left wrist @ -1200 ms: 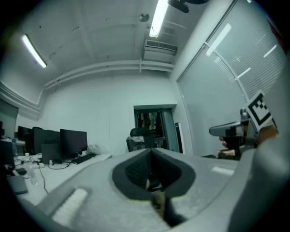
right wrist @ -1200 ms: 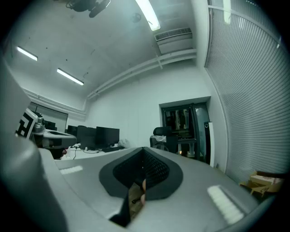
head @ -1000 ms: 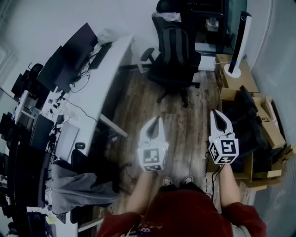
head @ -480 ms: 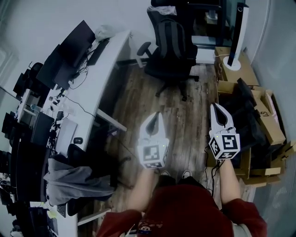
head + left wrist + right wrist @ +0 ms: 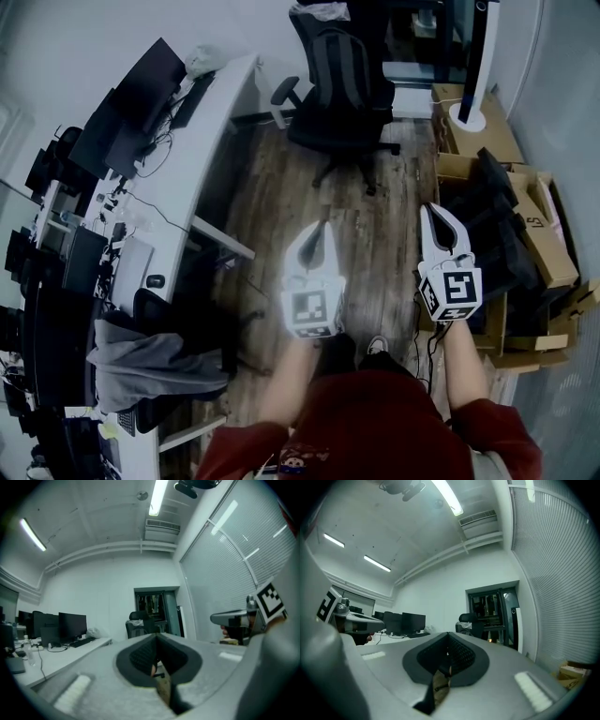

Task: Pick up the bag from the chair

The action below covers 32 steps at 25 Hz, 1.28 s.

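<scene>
**A:** Anything changed over the last second?

**B:** Yes. From the head view, looking steeply down: black office chair [image 5: 339,89] shifted toward the top edge. Left gripper [image 5: 322,227] and right gripper [image 5: 430,210] carried forward, held level over the wood floor [image 5: 272,187]. Reads as walking toward the chair, with the desk [image 5: 202,141] on the left and cardboard boxes [image 5: 525,216] on the right.

**A:** And the jaws?

**B:** Pressed together on both grippers, shut to the tips, pinching nothing. No different from a second ago.

**A:** Where to find the bag [image 5: 321,10]?

**B:** Pale and crumpled, lying on the chair just past the backrest, at the very top of the head view. Small and distant beyond the jaws in both gripper views. Well apart from either gripper.

**A:** Meaning for the task?

**B:** Probably still the approach. Not yet reached, not yet lifted. Next, most likely: closing the remaining gap, then spreading one pair of jaws before taking hold.
</scene>
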Available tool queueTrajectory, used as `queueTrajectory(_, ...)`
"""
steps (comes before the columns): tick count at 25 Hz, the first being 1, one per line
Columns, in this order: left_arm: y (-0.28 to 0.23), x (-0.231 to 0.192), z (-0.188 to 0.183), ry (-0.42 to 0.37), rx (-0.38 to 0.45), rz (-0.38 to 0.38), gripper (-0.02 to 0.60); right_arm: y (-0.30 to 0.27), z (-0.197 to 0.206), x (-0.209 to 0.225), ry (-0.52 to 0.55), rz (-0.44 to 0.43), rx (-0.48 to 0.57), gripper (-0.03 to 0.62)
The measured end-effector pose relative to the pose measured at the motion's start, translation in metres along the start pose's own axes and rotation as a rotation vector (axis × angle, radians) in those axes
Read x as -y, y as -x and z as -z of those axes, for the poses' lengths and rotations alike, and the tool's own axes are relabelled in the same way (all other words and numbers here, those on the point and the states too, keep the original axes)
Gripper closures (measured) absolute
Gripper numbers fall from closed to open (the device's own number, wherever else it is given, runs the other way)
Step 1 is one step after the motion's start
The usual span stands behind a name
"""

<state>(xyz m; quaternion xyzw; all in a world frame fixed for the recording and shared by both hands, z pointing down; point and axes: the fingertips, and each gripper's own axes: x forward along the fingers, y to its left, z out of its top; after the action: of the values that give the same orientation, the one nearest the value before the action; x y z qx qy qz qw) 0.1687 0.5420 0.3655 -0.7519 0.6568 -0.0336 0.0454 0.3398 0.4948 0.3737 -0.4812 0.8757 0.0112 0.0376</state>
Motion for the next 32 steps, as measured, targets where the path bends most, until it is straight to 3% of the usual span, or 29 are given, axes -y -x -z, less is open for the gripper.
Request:
queueTrajectory(9,-0.01,-0.016,0.015,0.025,-0.026,-0.023,0.581,-0.021,0.017,0.001,0.0,-0.012,-0.044,0.594)
queueTrajectory(18,-0.055,-0.054,0.031,0.06,-0.018,-0.026,0.581,-0.077,0.028,0.005,-0.03,-0.022,-0.047,0.595)
queueTrajectory(22,-0.088,-0.081,0.038,0.087,-0.019,-0.029,0.581,-0.117,0.034,0.007,-0.021,-0.014,-0.06,0.596)
queueTrajectory(25,-0.117,-0.105,0.045,0.06,-0.036,-0.015,0.581,-0.153,0.04,0.004,-0.008,-0.034,-0.08,0.596)
queueTrajectory(32,-0.186,-0.184,0.055,0.085,-0.038,-0.021,0.581,-0.254,0.049,-0.004,-0.059,-0.032,-0.091,0.597)
